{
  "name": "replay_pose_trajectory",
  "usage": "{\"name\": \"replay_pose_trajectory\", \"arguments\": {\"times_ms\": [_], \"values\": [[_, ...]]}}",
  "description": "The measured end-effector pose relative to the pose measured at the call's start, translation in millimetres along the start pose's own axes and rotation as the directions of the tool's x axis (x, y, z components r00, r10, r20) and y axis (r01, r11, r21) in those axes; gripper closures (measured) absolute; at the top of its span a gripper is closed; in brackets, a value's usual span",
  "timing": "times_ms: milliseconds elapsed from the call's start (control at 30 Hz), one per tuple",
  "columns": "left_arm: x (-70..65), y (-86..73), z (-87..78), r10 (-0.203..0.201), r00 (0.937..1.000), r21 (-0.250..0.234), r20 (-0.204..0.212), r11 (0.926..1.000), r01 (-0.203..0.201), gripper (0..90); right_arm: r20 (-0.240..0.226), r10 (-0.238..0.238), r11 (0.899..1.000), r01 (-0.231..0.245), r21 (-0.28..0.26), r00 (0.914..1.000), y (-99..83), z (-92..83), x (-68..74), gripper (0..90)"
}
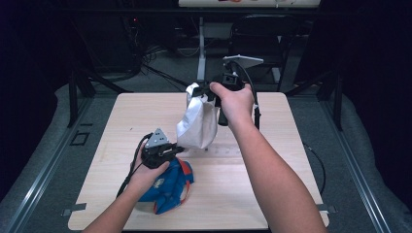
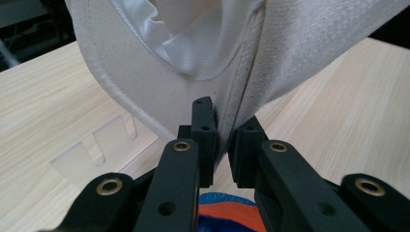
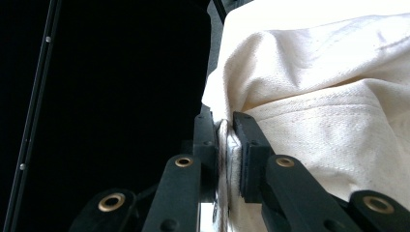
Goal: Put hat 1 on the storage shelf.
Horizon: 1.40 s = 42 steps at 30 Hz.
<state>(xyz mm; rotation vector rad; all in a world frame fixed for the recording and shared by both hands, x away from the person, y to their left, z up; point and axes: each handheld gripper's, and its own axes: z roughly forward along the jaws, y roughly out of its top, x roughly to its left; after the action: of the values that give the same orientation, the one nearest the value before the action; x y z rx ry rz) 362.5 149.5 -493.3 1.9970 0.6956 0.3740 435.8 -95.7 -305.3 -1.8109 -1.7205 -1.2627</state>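
- Your right gripper (image 1: 210, 92) is clenched on the top hem of the white cloth bag (image 1: 197, 124), which hangs off its jaws above the table (image 1: 272, 194).
- Your left gripper (image 1: 177, 149) is pinched on the bag's lower rim, right at the jaw tips. Thin bite; a sharp pull apart could slip it out.
- Blue-orange cloth (image 1: 170, 187) lies just under the left gripper. Drop that hand and you risk snagging or dragging it.
- Tug sideways only gently, or the seam may twist in the right jaws.
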Motion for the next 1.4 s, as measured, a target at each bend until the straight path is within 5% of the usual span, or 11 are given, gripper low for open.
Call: {"name": "replay_pose_trajectory", "arguments": {"times_ms": [167,700,833,933,1100,1233,1400], "values": [[8.0,-6.7,-0.9,-0.05,0.9986,-0.016,0.019,0.9986,0.051,82.4,-0.005,0.006,1.0,-0.006,0.005,1.0,-0.5,6.0,-0.6,81.1],[3.2,-26.2,-1.7,-0.154,0.9852,-0.034,-0.075,0.9878,0.152,82.8,0.023,-0.029,0.999,0.028,0.041,0.9993,-7.7,26.2,-4.1,79.9],[4.0,-33.7,-1.3,-0.197,0.9779,-0.06,-0.068,0.9792,0.194,83.0,0.06,-0.072,0.996,0.069,0.048,0.9956,-10.7,30.5,-2.7,80.0],[7.9,-40.6,-0.9,-0.251,0.9669,-0.088,-0.046,0.9652,0.246,82.9,0.067,-0.081,0.995,0.077,0.068,0.9944,-12.8,35.3,-2.8,80.1],[13.3,-47.0,0.4,-0.276,0.9609,-0.047,-0.024,0.9605,0.274,83.1,0.095,-0.096,0.993,0.088,0.084,0.9908,-15.5,43.6,-5.3,80.0],[8.6,-46.9,6.5,-0.214,0.9749,0.009,-0.061,0.9766,0.215,83.6,0.107,-0.09,0.992,0.08,0.097,0.9902,-15.4,48.0,-11.0,80.2],[5.5,-42.2,6.9,-0.173,0.9809,0.037,-0.09,0.9836,0.177,83.7,0.101,-0.074,0.995,0.066,0.078,0.9922,-14.8,49.3,-18.4,80.1]]}}
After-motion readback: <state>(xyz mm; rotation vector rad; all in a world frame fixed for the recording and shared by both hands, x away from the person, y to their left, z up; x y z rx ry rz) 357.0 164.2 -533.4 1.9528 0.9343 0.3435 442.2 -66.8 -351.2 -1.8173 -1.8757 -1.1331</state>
